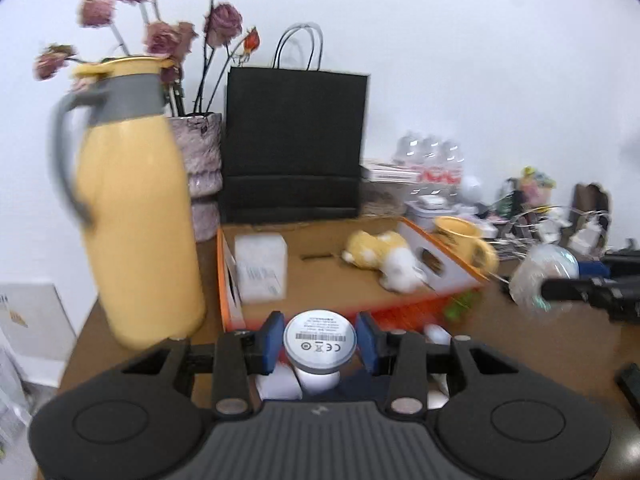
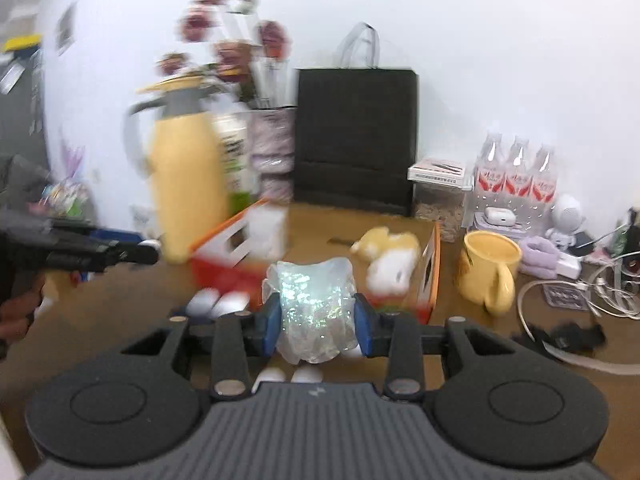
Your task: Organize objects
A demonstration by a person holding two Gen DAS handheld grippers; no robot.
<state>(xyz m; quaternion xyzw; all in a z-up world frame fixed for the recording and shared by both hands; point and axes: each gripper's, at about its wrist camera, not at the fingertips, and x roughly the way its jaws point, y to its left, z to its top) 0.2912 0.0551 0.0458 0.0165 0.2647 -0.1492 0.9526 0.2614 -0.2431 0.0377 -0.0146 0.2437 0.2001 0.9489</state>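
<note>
While both grippers sit in front of the cardboard box point(image 1: 320, 276), each already has something in its grip. The left gripper point(image 1: 319, 342), bottom centre of its own view, has its blue pads pinching a small white device with a round grey labelled base point(image 1: 319, 340), lifted just short of the box's near orange edge. The right gripper point(image 2: 316, 320), bottom centre of the right wrist view, is pressed onto a crinkly iridescent plastic wrap point(image 2: 314, 308), also held up near the box front.

What looks sorted: inside the box lie a plush toy point(image 1: 384, 258), right of centre, and a white carton point(image 1: 260, 268) at its left wall.

What appears left: the two carried items are not in the box yet, I'd judge. The yellow mug point(image 2: 486, 270) stands outside the box, just right of it, and a few white rounded objects point(image 2: 218, 302) sit on the brown table point(image 2: 100, 320) by the near edge; blur hides what they are. The yellow thermos jug point(image 1: 136, 200) stands at the left of the frame. Roughly midway, I'd call it.
</note>
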